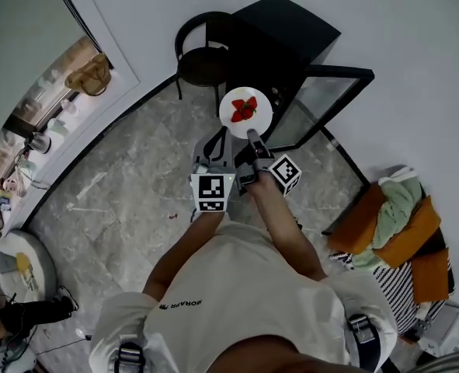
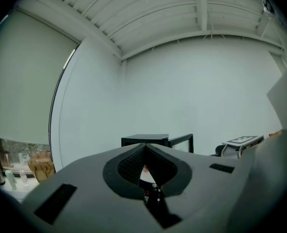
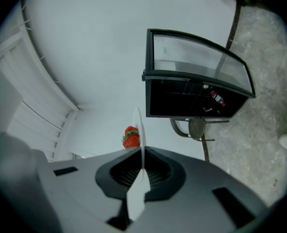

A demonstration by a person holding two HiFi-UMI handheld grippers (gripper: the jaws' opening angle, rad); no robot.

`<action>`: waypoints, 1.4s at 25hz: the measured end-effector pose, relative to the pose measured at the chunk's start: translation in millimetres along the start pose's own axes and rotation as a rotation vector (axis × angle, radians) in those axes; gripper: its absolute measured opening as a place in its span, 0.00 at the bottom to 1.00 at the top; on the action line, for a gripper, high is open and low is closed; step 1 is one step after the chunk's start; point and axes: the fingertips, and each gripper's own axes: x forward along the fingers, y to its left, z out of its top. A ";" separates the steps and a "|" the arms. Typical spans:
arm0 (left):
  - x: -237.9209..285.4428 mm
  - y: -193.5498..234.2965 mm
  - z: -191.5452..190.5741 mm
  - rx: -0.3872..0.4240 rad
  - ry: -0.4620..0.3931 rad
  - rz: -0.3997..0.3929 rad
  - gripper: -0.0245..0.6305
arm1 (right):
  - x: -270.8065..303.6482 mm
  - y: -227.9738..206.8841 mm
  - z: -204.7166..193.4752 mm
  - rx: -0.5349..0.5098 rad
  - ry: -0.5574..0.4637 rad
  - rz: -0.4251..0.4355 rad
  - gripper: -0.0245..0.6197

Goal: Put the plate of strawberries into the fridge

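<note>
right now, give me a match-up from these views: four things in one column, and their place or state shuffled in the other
Things:
1. strawberries
2. fridge door
3. right gripper
4. black chair

Places or states:
A. swung open
B. standing beside the fridge
C. lying on the white plate
D. shut on the plate's rim

Pairs: 1-C, 2-A, 3-D, 4-B
</note>
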 end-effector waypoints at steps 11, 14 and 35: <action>87.5 51.6 -3.8 -0.002 0.031 -0.073 0.04 | 95.2 -5.1 22.3 -0.005 -0.066 -0.024 0.07; 103.7 67.0 -2.4 -0.008 0.035 -0.088 0.04 | 117.7 -4.2 23.1 -0.012 -0.077 -0.037 0.07; 180.7 88.6 -24.7 -0.023 0.070 -0.120 0.04 | 176.9 -18.1 59.2 -0.043 -0.117 -0.074 0.07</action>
